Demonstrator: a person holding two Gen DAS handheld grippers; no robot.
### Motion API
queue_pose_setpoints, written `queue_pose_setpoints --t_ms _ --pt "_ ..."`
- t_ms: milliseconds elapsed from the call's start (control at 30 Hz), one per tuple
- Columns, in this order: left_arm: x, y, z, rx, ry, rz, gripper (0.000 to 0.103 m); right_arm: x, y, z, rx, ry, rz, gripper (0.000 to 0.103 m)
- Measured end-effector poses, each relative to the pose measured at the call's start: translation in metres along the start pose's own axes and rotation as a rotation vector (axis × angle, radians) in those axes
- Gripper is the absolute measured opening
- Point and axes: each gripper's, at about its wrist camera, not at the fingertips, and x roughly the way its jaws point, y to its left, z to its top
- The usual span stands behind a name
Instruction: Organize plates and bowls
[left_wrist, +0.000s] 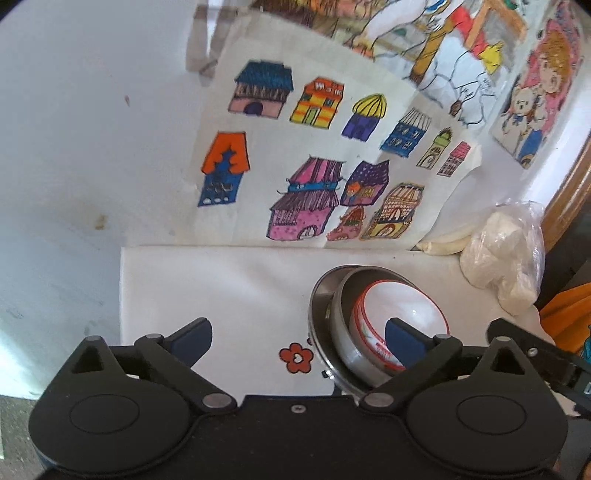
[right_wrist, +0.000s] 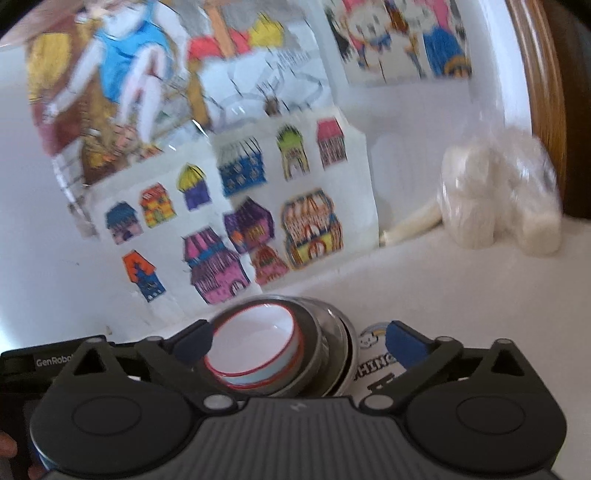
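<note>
Both hand-held grippers (left_wrist: 299, 341) (right_wrist: 299, 343) spread; one red-rimmed bowl (right_wrist: 255, 341) nested in two steel bowls (right_wrist: 328, 343)

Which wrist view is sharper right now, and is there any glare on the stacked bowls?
Left wrist view is sharper: the house drawings read crisply. Right wrist view is motion-blurred, worst on the plastic bag. Small highlight inside the white bowl; both views bow at the edges.

Two close wrist views facing the wall, sharing stacked bowls (left_wrist: 384, 325) (right_wrist: 266, 350).
</note>
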Motion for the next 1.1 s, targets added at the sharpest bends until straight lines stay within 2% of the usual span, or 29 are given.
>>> queue_pose_setpoints --t_ms 333,700,1100 --pt "-0.051 0.01 -0.029 0.086 -0.109 0.045 0.102 -0.059 0.033 -0.03 -0.095 -0.119 -0.077 0.103" --pt "-0.09 0.025 -0.066 0.119 -0.161 0.054 0.102 -0.102 0.052 -0.075 -0.092 -0.156 -0.11 0.103" --pt "-0.126 0.037 -0.114 0.162 -0.242 0.018 0.102 -0.132 0.075 -0.125 -0.119 -0.178 -0.158 0.103"
